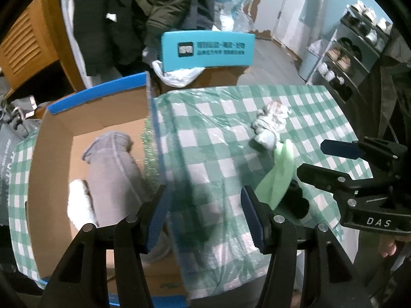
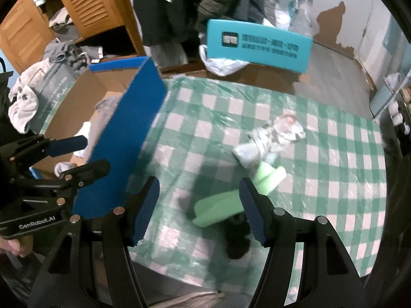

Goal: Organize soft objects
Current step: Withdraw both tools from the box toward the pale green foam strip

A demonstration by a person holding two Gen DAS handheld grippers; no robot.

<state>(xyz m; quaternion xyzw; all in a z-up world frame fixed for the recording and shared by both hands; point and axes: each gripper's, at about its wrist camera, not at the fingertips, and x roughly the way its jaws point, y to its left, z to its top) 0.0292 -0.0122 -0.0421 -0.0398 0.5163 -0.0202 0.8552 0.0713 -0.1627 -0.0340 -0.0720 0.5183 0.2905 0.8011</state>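
I hold both tongs released above the counter (image 2: 334, 138). The cardboard box (image 1: 84, 120) at its left side already holds grey garments. Green socks (image 2: 218, 208) lie between right tongs (image 2: 199, 211); next: descend, clench

Your right wrist view is motion-blurred: the green cloth (image 2: 218, 210) and the patterned grey bundle (image 2: 272, 138) show no clean edges, and you can't tell whether the two touch. The black item (image 2: 237, 241) is partly hidden under the green cloth and behind a right finger (image 2: 253, 218), so its shape is unreadable; in the left wrist view it (image 1: 298, 202) is just a dark blob. The box's (image 1: 51, 154) near wall is cut off behind the left fingers (image 1: 156, 215), the white item (image 1: 79, 202) inside it is half covered by the grey garment (image 1: 113, 169), and the print on the teal panel (image 1: 208, 48) is too small to read.
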